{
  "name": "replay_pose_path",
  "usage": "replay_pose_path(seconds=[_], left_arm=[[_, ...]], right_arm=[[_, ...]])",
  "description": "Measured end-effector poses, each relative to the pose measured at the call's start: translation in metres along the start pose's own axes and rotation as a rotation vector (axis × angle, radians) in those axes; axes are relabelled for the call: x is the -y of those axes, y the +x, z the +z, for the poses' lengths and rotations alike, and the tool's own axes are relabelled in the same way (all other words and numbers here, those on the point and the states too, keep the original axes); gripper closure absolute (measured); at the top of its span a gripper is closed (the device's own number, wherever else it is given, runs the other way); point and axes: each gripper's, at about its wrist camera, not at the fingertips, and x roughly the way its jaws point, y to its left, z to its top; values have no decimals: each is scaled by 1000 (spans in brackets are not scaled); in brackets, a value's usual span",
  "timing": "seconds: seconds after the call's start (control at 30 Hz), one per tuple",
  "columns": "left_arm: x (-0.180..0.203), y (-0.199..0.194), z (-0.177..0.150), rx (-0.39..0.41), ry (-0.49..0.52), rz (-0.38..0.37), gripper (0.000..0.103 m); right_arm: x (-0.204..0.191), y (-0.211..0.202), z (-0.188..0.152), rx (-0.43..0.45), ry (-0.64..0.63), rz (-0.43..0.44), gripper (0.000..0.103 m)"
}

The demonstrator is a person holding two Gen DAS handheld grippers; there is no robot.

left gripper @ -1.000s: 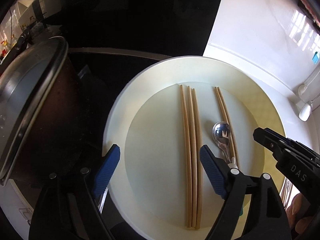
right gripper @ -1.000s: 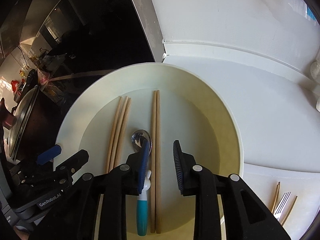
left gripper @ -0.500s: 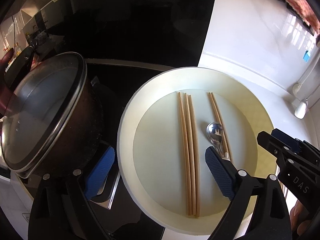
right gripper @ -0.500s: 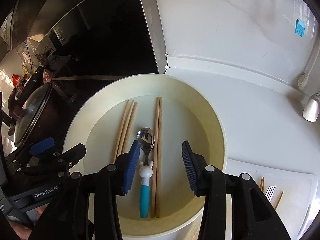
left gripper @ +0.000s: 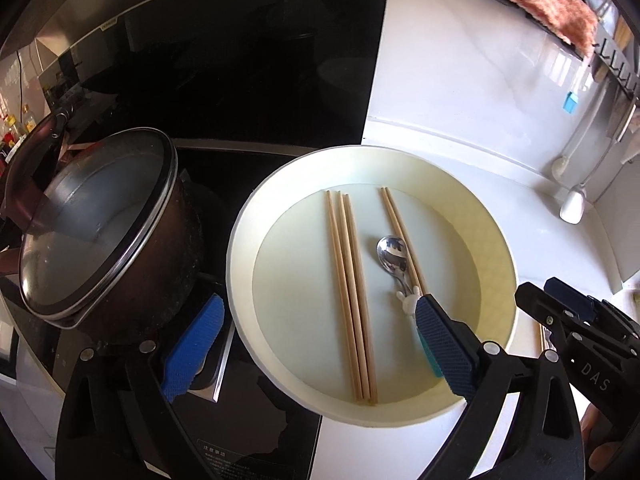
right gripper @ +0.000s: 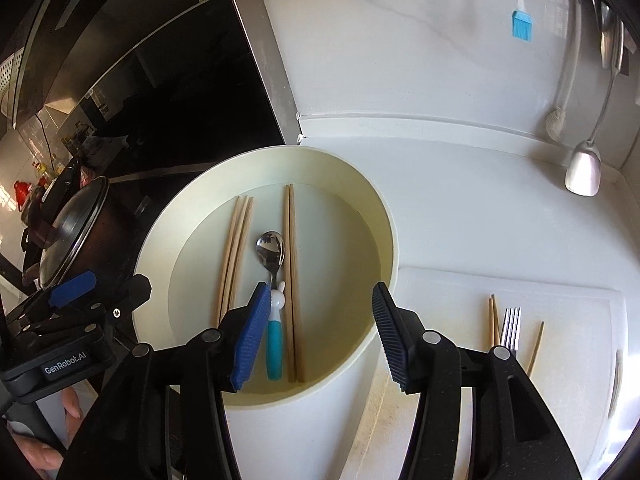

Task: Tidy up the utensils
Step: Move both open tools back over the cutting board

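Above the cream bowl (left gripper: pixel 496 264), the left gripper (left gripper: pixel 316 344) hangs with jaws wide and empty, having just opened further. Inside the bowl lie three chopsticks (left gripper: pixel 350 292), a pair (left gripper: pixel 400 232) and a spoon (left gripper: pixel 394 258); a lidded pot (left gripper: pixel 104 232) stands left of it.

Over the bowl's (right gripper: pixel 384 216) near rim, the right gripper (right gripper: pixel 318 340) is half spread, just opening, clear of the spoon (right gripper: pixel 272 264). Right of the bowl, a fork (right gripper: pixel 510 326) rests on a white board (right gripper: pixel 572 320).

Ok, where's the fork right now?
In the right wrist view the fork lies on the white cutting board, right of the cream bowl, among loose chopsticks.
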Motion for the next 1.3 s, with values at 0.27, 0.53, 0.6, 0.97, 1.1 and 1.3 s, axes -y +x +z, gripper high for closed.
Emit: replay_pose_path(seconds=[0.27, 0.53, 0.6, 0.97, 1.1, 1.3], left_arm=[[25, -16, -15, 0, 59, -68, 8], [82, -26, -31, 13, 134, -150, 7], [97, -24, -36, 5, 142, -166, 7], [166, -24, -76, -20, 86, -106, 7], [179, -25, -96, -28, 30, -55, 7], [187, -23, -112, -42, -12, 23, 7]], right_arm=[[44, -32, -36, 16, 121, -66, 52], [107, -61, -74, -2, 229, -179, 52], [122, -63, -82, -18, 240, -195, 52], [178, -48, -112, -89, 157, -136, 52], [191, -38, -118, -106, 119, -60, 52], [195, -23, -120, -128, 82, -3, 52]])
